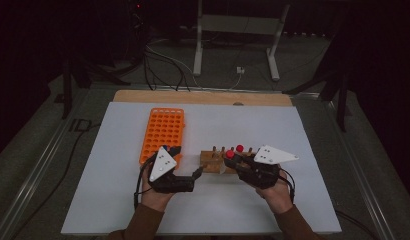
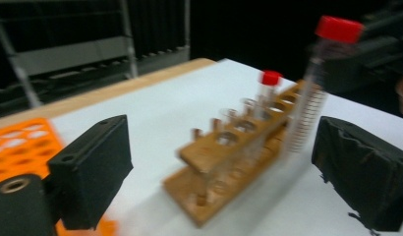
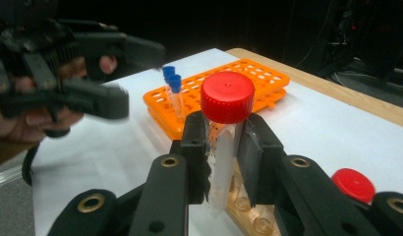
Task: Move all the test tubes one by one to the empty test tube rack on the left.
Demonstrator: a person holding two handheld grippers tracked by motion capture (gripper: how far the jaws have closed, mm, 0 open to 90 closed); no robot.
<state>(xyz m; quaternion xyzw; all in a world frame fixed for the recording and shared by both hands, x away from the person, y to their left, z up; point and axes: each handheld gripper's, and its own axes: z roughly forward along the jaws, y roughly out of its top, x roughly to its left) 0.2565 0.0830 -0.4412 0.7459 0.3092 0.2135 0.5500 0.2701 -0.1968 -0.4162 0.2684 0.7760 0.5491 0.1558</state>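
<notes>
**Holding a red-capped tube above the wooden rack**

Gripping a clear tube with a red cap (image 3: 227, 98), the right gripper (image 3: 224, 162) is closing both jaws on the tube's upper wall just below the cap, so that the tube is standing upright between them with its lower end hanging free. Directly beneath and just beyond the jaws, the wooden rack (image 3: 248, 209) is showing its round holes, and a second red-capped tube (image 3: 354, 184) is sitting in it to the jaws' right. Farther off, past the jaws, the orange rack (image 3: 248, 81) is lying on the white table (image 3: 337, 132) with two blue-capped tubes (image 3: 172, 93) standing at its near edge.

In the left gripper view, the left gripper (image 2: 219, 167) is holding its jaws wide apart and gripping nothing; the wooden rack is lying between and beyond them, blurred, and the held tube is rising near the right-hand jaw. From the high view, both grippers are meeting at the wooden rack, the left gripper at its end nearer the orange rack.

Judging from this, the step in hand is a transfer of the tube, either out of the wooden rack or toward a hand-over; which one cannot be told. The next move is calling for keeping the tube vertical and clearing the rack's posts before any sideways travel.
</notes>
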